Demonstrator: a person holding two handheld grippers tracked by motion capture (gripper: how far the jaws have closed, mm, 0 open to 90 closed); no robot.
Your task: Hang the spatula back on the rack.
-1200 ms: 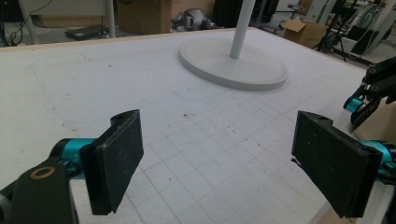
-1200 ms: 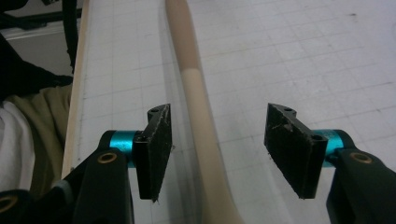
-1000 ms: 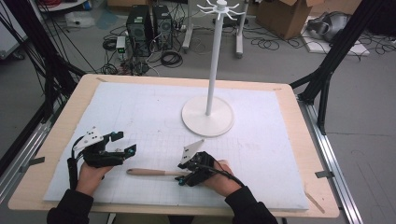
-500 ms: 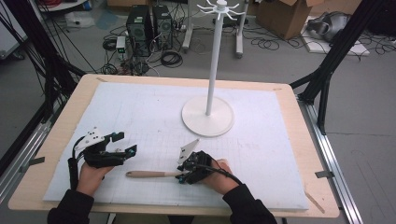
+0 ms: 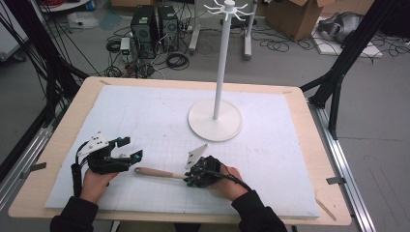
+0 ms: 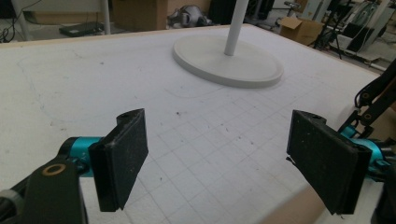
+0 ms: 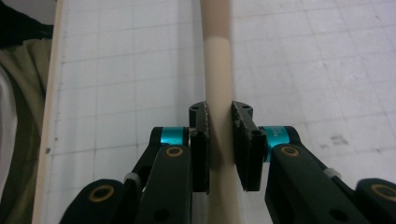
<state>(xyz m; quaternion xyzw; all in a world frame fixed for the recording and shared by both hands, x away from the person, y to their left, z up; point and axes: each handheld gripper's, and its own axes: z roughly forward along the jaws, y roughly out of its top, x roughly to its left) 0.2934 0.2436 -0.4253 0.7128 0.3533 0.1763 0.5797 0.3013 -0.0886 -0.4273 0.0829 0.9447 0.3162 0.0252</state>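
The right gripper's (image 7: pixel 219 116) jaws had just been closed onto the wooden handle (image 5: pixel 159 173), which lay near the mat's (image 5: pixel 290 145) front edge. The left gripper (image 5: pixel 126 151) was held open and empty beside it. A lift was judged possible next.

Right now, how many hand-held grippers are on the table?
2. The left hand-held gripper is open near the table's front left; the right hand-held gripper, front centre, is shut on the wooden handle.
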